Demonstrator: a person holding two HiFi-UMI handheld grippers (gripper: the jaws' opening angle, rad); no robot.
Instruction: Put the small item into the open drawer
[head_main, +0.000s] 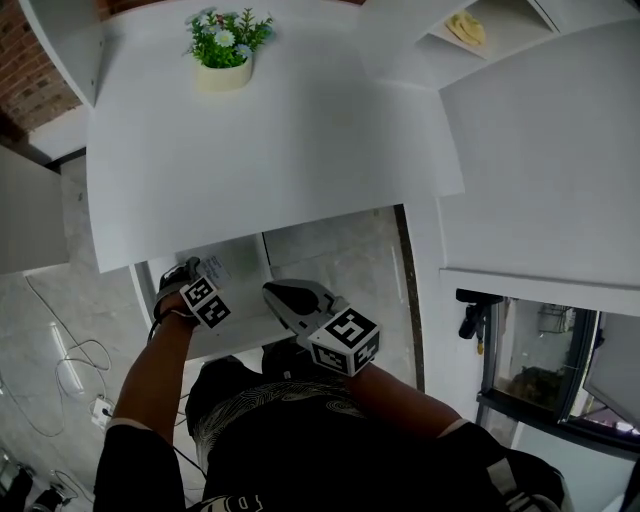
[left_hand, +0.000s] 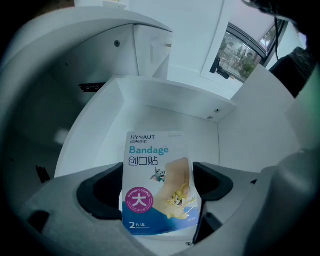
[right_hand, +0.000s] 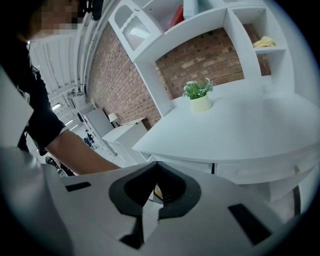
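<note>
White is nearly everywhere here. In the head view, a white desk top (head_main: 270, 130) with a small plant pot (head_main: 224, 72) sticks out over the open drawer (head_main: 240, 290). The left gripper (head_main: 190, 280) is right over that drawer. The right gripper (head_main: 275, 293) is just beside it, off to the side of the drawer's edge. A bit of the bandage packet (head_main: 215, 268) shows by the left gripper. In the left gripper view, the left gripper (left_hand: 159, 172) has its two dark jaws closed on the bandage packet (left_hand: 152, 165), one on each side. The packet stands up tall, with its long side pointing out along the jaws. The bare inside of the drawer (left_hand: 165, 112) lies straight ahead and below it. So the packet is already over the drawer, and I think the left gripper only needs to dip a little and let go. In the right gripper view, the right gripper (right_hand: 156, 192) has its jaws pressed together at the tips and holds nothing. It looks out under the desk top (right_hand: 240, 125) at the plant pot (right_hand: 200, 102), not at the packet.
</note>
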